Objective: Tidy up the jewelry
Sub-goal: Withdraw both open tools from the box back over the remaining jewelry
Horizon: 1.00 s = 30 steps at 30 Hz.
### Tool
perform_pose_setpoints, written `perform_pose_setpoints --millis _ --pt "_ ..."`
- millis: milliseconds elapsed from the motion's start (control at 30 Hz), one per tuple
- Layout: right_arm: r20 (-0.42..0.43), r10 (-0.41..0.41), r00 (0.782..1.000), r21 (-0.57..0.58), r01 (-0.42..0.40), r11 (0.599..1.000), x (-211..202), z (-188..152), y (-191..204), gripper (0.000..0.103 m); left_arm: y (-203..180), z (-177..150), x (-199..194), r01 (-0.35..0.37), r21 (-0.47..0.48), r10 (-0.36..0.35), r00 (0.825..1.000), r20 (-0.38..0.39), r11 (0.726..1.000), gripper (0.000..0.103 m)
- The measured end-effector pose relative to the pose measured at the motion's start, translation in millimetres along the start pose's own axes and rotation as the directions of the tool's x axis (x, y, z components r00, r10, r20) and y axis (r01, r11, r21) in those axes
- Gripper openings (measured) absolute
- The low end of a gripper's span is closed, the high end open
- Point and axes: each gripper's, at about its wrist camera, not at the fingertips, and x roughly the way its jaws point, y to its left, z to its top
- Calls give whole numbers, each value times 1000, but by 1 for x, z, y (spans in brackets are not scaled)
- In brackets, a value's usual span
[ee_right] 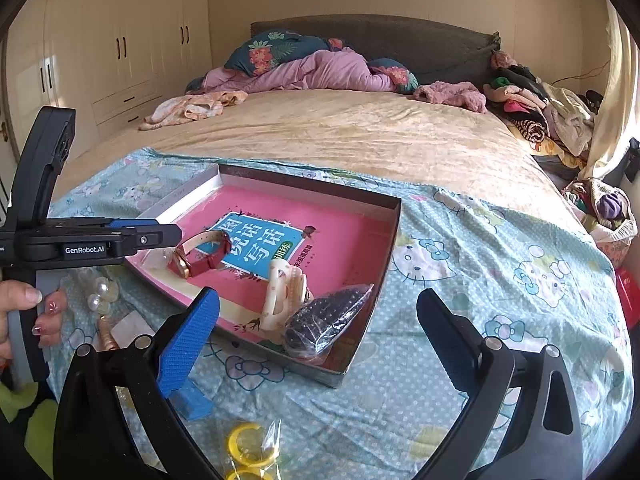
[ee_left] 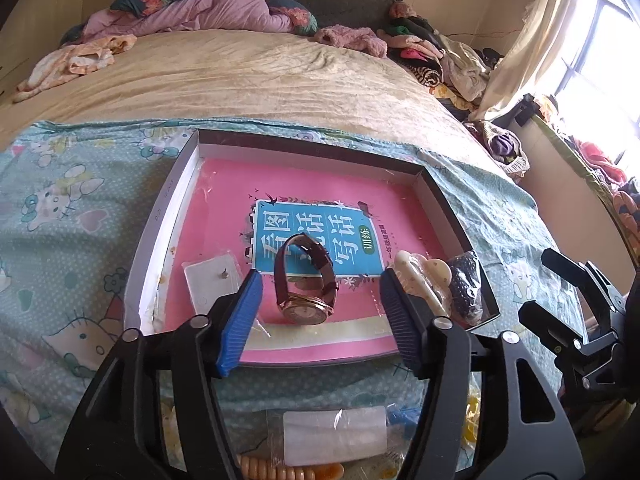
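A shallow box point(ee_left: 308, 141) lined with a pink book lies on the bed cover. A gold watch point(ee_left: 306, 286) with a brown strap rests in it, between the spread fingers of my left gripper point(ee_left: 320, 320), whose pads stand clear of it. A cream claw clip point(ee_left: 420, 280), a dark dotted piece in a plastic bag point(ee_left: 466, 288) and a small earring card point(ee_left: 208, 284) also lie in the box. In the right wrist view my right gripper point(ee_right: 318, 340) is wide open above the box's near corner point(ee_right: 340, 376), empty, just behind the bagged piece point(ee_right: 328, 320) and the clip point(ee_right: 284, 292).
Loose pieces lie on the cover outside the box: pearls point(ee_right: 100, 296), bagged yellow rings point(ee_right: 248, 448), a blue item point(ee_right: 192, 400), a bagged white card point(ee_left: 336, 436) and an orange coil point(ee_left: 288, 470). A person's hand point(ee_right: 24, 300) holds the left gripper's handle. Clothes are heaped at the bed's right side.
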Motion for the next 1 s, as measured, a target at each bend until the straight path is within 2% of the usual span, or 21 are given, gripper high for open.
perform_pose_setpoints --millis 133,233,333,733,1000 --pt "21 1 1000 4 -1 1000 -11 2 3 98 0 -1 -14 -9 -2 9 1000 24 1000 71" --pt "38 6 999 10 -7 1000 -20 3 3 98 1 -1 -27 -25 -8 26 998 51 1000 87" --pt "53 8 999 10 -9 1000 -28 5 6 98 2 -1 -41 -41 -7 41 996 83 999 93" --pt "117 21 993 -20 -19 1000 -64 13 21 98 12 -5 -88 -50 -41 55 986 155 998 93" --pt "135 39 990 -41 -34 999 -84 12 34 98 13 -17 -111 -61 -31 66 980 190 998 93"
